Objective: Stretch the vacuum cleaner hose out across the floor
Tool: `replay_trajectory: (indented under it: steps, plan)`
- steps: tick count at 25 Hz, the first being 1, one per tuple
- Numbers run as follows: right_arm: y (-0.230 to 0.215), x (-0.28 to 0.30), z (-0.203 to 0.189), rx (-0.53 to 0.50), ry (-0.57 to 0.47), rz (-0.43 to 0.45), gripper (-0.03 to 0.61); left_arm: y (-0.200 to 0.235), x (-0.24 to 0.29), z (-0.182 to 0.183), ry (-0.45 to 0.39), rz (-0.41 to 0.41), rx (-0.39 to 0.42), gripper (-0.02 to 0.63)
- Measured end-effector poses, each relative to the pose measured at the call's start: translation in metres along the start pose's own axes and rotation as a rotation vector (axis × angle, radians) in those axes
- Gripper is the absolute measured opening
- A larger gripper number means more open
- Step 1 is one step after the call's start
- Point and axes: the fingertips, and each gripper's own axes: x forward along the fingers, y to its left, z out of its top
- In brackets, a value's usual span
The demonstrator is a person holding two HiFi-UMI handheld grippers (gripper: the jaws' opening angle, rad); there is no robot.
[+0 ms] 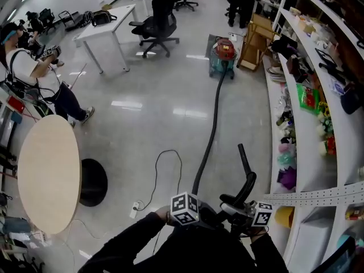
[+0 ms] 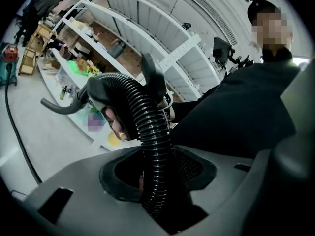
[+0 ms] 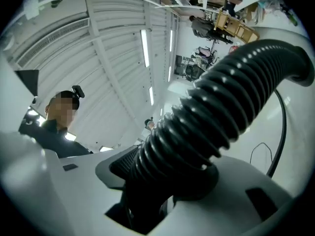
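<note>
Though smooth overhead, hose (image 2: 152,146) (close-up) ribbed.

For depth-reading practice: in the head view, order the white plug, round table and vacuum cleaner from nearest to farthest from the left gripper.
1. White plug, on the floor left of the left gripper.
2. Round table, farther left.
3. Vacuum cleaner, far ahead.

Hose (image 2: 147,127) fills left gripper (image 2: 152,191) and right gripper (image 3: 162,200), so we can't see pad contact. Head view: its near end hidden behind them and our sleeves (image 1: 142,240), cut off at the bottom edge. Right shelf (image 1: 311,169) items too small to name.
</note>
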Motion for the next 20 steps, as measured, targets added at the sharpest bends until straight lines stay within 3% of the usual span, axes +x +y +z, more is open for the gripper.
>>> replay_trajectory:
  steps: [3, 5, 7, 12, 14, 16, 20]
  plan:
    - [0.021, -0.024, -0.015, -0.051, -0.016, 0.034, 0.2, -0.008, 0.021, -0.011, 0.011, 0.005, -0.006, 0.196]
    - [0.029, -0.043, -0.031, -0.077, -0.016, 0.037, 0.151, -0.007, 0.035, -0.024, 0.016, 0.089, 0.013, 0.196]
    - [0.035, -0.065, -0.049, -0.139, 0.009, 0.008, 0.143, -0.007, 0.042, -0.032, -0.039, 0.203, -0.001, 0.199]
    - [0.036, -0.139, -0.095, -0.288, 0.103, -0.097, 0.138, -0.009, 0.024, -0.015, -0.469, 0.438, -0.238, 0.199]
    - [0.035, -0.16, -0.115, -0.319, 0.13, -0.116, 0.138, -0.01, 0.025, -0.002, -0.55, 0.527, -0.267, 0.199]
    - [0.037, -0.172, -0.137, -0.33, 0.168, -0.121, 0.138, -0.015, 0.047, 0.013, -0.548, 0.557, -0.259, 0.199]
    - [0.053, -0.181, -0.183, -0.339, 0.273, -0.087, 0.138, -0.039, 0.122, 0.041, -0.422, 0.471, -0.198, 0.199]
